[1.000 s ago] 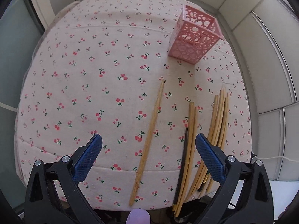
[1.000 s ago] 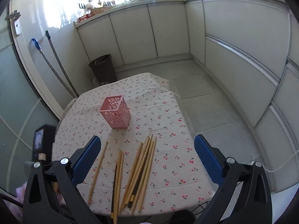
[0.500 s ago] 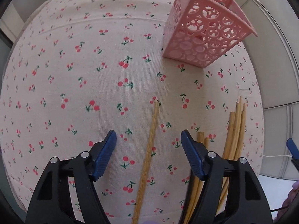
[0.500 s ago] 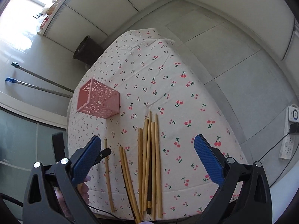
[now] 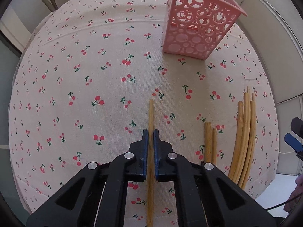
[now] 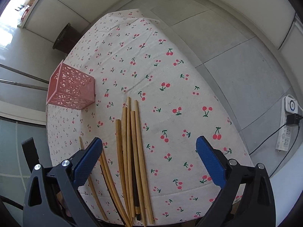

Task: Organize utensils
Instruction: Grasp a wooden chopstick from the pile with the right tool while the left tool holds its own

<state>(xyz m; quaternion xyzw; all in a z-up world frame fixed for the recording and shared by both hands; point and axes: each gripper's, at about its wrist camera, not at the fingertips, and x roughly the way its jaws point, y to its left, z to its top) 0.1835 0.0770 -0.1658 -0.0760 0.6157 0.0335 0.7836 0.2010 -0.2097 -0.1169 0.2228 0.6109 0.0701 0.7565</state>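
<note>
On the cloth (image 5: pixel 79 79), one chopstick (image 5: pixel 151 113) is pinched between the left gripper (image 5: pixel 151 132) fingers; the holder (image 5: pixel 198 24) ahead appears empty; the right gripper (image 6: pixel 149 151) is spread over the remaining bundle (image 6: pixel 130 151).

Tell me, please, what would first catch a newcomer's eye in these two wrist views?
The pink perforated basket stands out first, upright on the cherry-print tablecloth toward the far side. Next is the left claw, shut on a single bamboo chopstick lying apart from the rest. The open right claw hovers over the bundle of chopsticks at the near edge.
</note>
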